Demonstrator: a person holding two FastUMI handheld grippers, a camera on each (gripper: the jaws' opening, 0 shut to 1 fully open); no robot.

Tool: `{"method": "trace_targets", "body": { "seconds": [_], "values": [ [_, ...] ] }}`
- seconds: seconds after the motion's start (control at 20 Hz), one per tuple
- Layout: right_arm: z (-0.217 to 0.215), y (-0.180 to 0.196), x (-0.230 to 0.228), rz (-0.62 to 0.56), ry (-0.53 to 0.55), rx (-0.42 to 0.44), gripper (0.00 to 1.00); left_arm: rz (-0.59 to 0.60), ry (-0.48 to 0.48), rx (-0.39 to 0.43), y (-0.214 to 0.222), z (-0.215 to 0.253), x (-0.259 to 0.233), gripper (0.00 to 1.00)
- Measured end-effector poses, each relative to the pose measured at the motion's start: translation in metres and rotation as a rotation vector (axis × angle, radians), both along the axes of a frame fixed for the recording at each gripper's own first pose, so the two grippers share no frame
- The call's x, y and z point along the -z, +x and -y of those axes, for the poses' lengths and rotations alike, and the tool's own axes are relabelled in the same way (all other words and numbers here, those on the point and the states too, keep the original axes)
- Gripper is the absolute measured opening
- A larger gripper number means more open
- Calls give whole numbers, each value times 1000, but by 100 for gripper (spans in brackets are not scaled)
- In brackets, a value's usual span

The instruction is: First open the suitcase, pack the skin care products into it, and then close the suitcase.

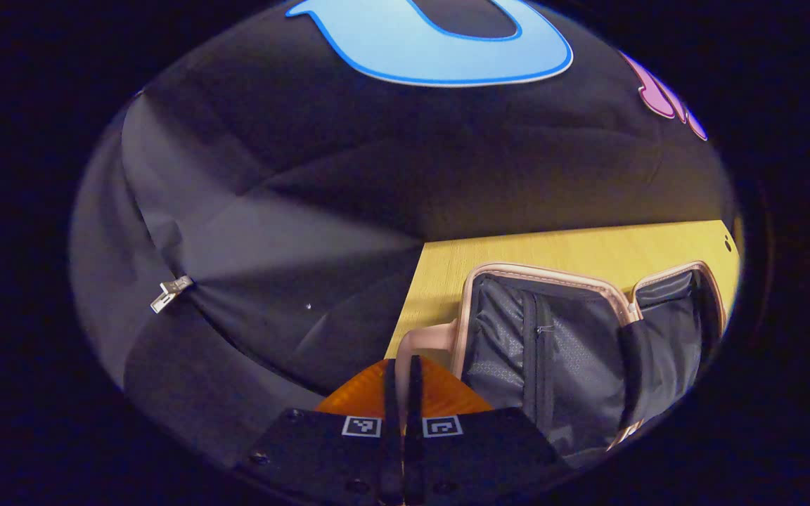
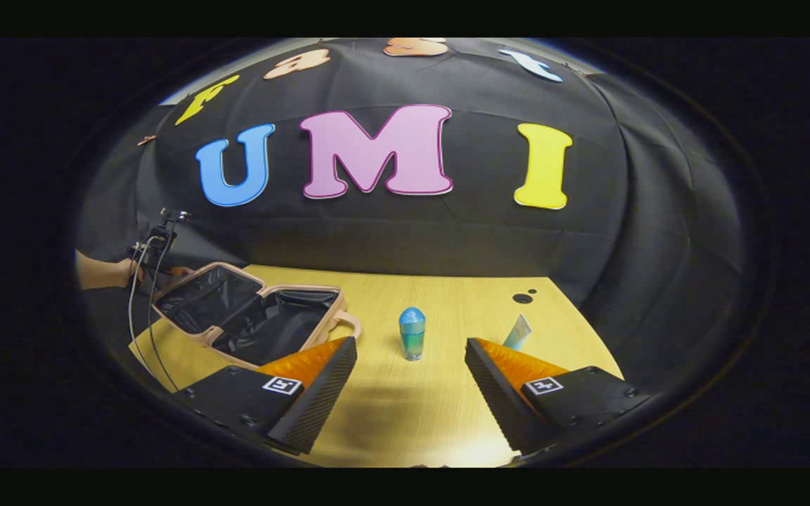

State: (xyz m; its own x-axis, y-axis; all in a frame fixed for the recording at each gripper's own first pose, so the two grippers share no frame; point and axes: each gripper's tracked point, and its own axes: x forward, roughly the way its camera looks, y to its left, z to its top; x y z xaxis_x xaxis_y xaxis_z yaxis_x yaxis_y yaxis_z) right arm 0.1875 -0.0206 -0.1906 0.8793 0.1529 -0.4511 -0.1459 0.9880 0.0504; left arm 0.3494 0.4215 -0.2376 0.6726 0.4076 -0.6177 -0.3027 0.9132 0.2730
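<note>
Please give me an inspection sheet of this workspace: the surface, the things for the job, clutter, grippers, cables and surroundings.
Surface: yellow wooden table.
Job's things: pink suitcase lies open, dark lining showing; blue-capped bottle stands upright ahead of the right gripper; pale tube partly hidden behind its finger.
Clutter: nothing seen.
Grippers: right gripper open; left gripper shut, empty, beside the suitcase.
Cables: black cables hang from the left gripper.
Surroundings: black cloth wall.

Grippers: black bodies, orange-backed fingers.
Right gripper (image 2: 410, 383): ribbed black pads (image 2: 317, 404), square markers, screws. Left gripper (image 1: 402, 393): twin markers, screws; seen farther off, trailing black cables (image 2: 139, 309).
</note>
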Motion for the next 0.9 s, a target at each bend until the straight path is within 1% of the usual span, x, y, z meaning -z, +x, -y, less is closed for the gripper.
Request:
{"method": "trace_targets", "body": {
  "seconds": [0.05, 0.1, 0.15, 0.2, 0.25, 0.3, 0.35, 0.4, 0.45, 0.5, 0.55, 0.6, 0.7, 0.75, 0.8, 0.85, 0.9],
  "values": [
    [0, -3, 1, 2, -11, 6, 99, -12, -44, -19, -1, -5, 23, 8],
    [2, -4, 3, 4, -20, 9, 99, -19, -47, -33, -4, -9, 35, 8],
    [2, -6, 4, 5, -27, 13, 98, -28, -34, -52, -9, -18, 38, 11],
    [4, -6, 4, 8, -33, 18, 99, -10, -11, -67, -12, -25, 35, 16],
    [6, -6, 3, 14, -37, 24, 98, 39, -18, -55, -10, -22, 26, 20],
    [8, -6, 2, 20, -39, 32, 98, 87, -21, -40, -9, -14, 15, 22],
    [12, -4, -1, 30, -39, 42, 96, 109, -29, -27, -11, 0, 3, 42],
    [17, -3, -3, 38, -43, 49, 96, 122, -37, 7, -19, 25, -8, 54],
    [23, 0, -5, 48, -51, 59, 96, 160, -37, 51, -24, 53, -24, 82],
    [31, 1, -6, 51, -63, 72, 96, 212, -40, 104, -23, 90, -41, 94],
    [38, 3, -8, 55, -63, 87, 96, 268, -49, 147, -25, 129, -58, 98],
    [47, 5, -10, 55, -54, 106, 96, 314, -64, 179, -30, 168, -71, 98],
    [61, 10, -14, 61, -40, 137, 97, 343, -146, 204, -43, 235, -81, 98],
    [67, 12, -15, 61, -51, 148, 96, 352, -187, 216, -49, 267, -83, 98],
    [74, 14, -18, 64, -55, 154, 97, 375, -209, 243, -50, 299, -87, 98],
    [77, 16, -20, 69, -48, 155, 97, 404, -215, 292, -49, 337, -97, 98],
    [82, 18, -22, 74, -44, 162, 97, 420, -208, 339, -49, 365, -104, 98]
  ]
}}
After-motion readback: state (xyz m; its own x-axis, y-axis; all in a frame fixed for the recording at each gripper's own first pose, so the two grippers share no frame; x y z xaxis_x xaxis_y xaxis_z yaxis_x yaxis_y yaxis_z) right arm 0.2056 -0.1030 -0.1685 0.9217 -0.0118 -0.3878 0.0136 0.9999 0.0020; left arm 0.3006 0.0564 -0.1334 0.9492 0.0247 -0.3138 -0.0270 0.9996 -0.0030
